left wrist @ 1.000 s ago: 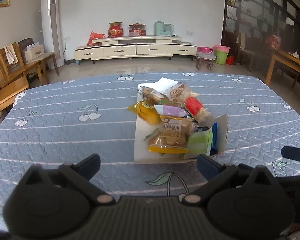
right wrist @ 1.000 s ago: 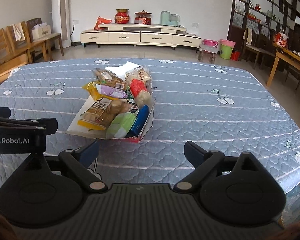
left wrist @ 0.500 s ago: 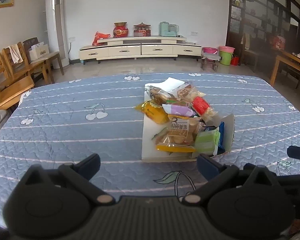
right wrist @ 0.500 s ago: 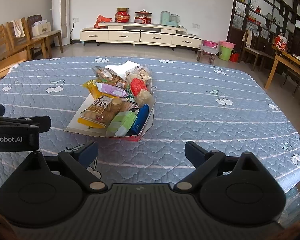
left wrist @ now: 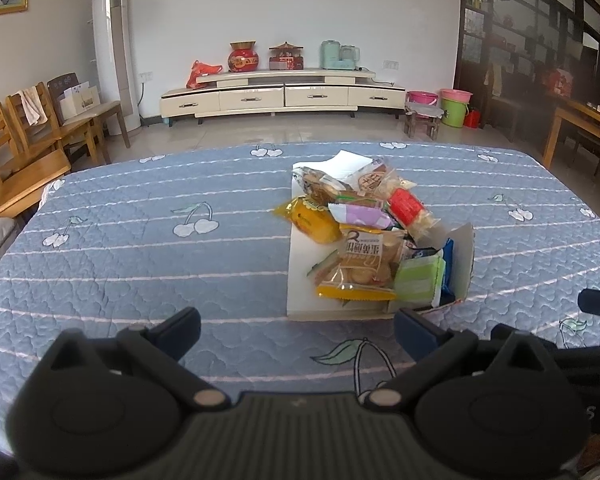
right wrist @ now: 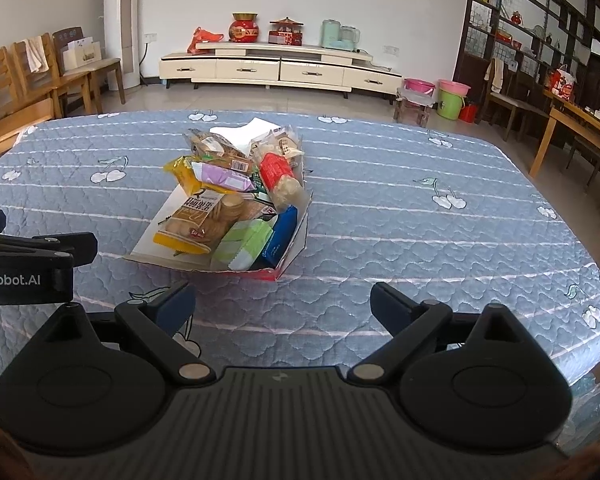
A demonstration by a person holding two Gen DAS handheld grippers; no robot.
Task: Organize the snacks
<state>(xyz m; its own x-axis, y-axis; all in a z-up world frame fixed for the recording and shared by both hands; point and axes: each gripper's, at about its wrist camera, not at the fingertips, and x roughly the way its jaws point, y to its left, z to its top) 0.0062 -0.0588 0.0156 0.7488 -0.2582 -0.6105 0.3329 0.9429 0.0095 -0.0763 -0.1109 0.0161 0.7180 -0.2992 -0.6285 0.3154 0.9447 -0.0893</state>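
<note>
Compared with a second ago, the flat cardboard box (left wrist: pixel 300 280) of snacks sits further right and a little lower in the left wrist view, and closer and slightly lower in the right wrist view, so both grippers have drifted in toward it; the box itself has not shifted on the blue quilted tabletop (left wrist: pixel 140 248). The left gripper (left wrist: pixel 296 330) hovers over the near edge of the tabletop with its fingers spread wide and nothing between them, as before. The right gripper (right wrist: pixel 283 304) hovers just beside it, fingers equally wide apart and empty, unchanged. The box lies near the middle of the tabletop, well ahead of both grippers, with its right wall standing up. Counting what shows in the pile from left to right: one yellow packet (left wrist: pixel 314 220) hanging over the left side, one clear biscuit bag (left wrist: pixel 360 268) with a yellow bottom strip, one lilac packet (left wrist: pixel 362 215), one red-labelled roll (left wrist: pixel 410 206), one light green packet (left wrist: pixel 418 282), and one blue packet (right wrist: pixel 280 234) against the right wall. At the far end lie at least two clear-wrapped pastries (left wrist: pixel 324 184), though the exact number there is hard to tell.
</note>
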